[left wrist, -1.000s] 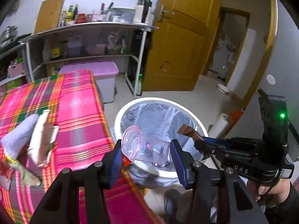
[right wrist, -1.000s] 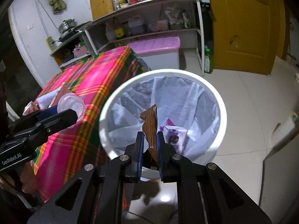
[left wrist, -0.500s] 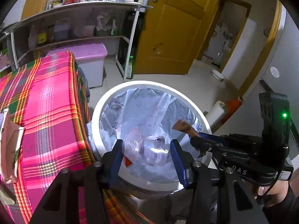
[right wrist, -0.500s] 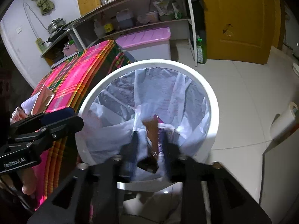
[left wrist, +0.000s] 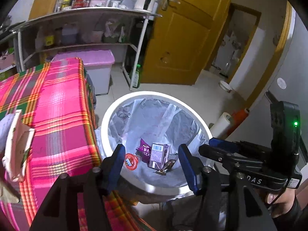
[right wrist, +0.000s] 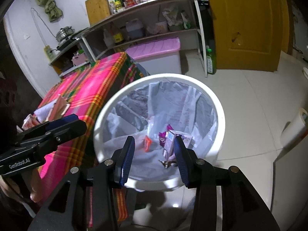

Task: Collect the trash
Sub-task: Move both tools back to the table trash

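Both grippers hang over the round white plastic bin (left wrist: 123, 104) lined with a clear bag. The left gripper (left wrist: 152, 160), blue-padded, has just been opening; its jaws stand wide apart with nothing between them. The right gripper (right wrist: 154, 155), at the bin's near rim, has likewise just been opening — its jaws are parted and empty.

Down in the bin lies the trash: a brown crumpled wrapper (left wrist: 166, 166) nearest, a purple-and-white carton (left wrist: 158, 155) beside it, a small round red-lidded cup (left wrist: 131, 161) to the carton's left, a purple snack packet (left wrist: 144, 150) behind.

Left of the bin stands a table under a pink plaid cloth (left wrist: 57, 115) — a white paper carton (left wrist: 18, 144) lies on it, well apart from the bin. Beyond the bin sit a pink-lidded storage box (left wrist: 90, 61), a metal shelf rack (left wrist: 86, 19) and a yellow wooden door (left wrist: 184, 38)
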`<state>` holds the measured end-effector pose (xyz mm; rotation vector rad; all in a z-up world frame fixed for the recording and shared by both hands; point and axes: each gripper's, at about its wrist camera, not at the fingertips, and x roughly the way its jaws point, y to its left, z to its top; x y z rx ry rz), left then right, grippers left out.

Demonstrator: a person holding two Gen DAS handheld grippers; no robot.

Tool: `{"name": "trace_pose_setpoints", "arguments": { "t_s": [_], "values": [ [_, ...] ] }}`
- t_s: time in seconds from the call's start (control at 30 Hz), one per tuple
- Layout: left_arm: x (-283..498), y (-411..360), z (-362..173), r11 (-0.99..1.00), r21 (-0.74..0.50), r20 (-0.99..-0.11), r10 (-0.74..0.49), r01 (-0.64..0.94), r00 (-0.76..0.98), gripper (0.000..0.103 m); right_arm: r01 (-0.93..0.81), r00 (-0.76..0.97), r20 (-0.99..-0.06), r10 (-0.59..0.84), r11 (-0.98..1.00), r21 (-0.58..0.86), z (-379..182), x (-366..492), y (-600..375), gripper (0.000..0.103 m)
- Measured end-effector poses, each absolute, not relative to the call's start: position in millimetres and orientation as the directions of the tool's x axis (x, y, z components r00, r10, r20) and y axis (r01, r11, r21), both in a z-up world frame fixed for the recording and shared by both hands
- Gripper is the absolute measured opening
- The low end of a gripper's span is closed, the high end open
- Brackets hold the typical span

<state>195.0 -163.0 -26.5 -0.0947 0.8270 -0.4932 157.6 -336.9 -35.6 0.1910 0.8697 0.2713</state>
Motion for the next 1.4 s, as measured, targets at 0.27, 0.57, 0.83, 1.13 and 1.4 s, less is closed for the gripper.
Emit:
{"name": "trace_pose_setpoints", "arguments": {
  "t_s": [0.27,0.57,0.83,1.13,1.4],
  "values": [
    [162,-138,-10,0.907,-0.243,-0.647,-0.415,0.343,0.640,0.057,-0.230,0.636,-0.686,0.354,0.935,0.270,-17,137,-310,0.043],
    [130,-100,-2,0.934,-0.233,-0.628,-0.357,0.270,0.692,0.057,-0.309,0.616,-0.673,0.409,0.912,0.271,-11,126,-274,0.043],
    [107,-70,3,0.950,-0.222,-0.608,-0.312,0.221,0.730,0.057,-0.366,0.570,-0.687,0.451,0.888,0.279,-8,118,-245,0.043],
    [89,-33,8,0.962,-0.229,-0.584,-0.259,0.149,0.769,0.057,-0.420,0.536,-0.691,0.485,0.863,0.280,-4,119,-215,0.043],
    [77,18,4,0.971,-0.241,-0.594,-0.156,0.011,0.789,0.057,-0.470,0.497,-0.696,0.519,0.835,0.287,-5,127,-179,0.043]
  ]
}}
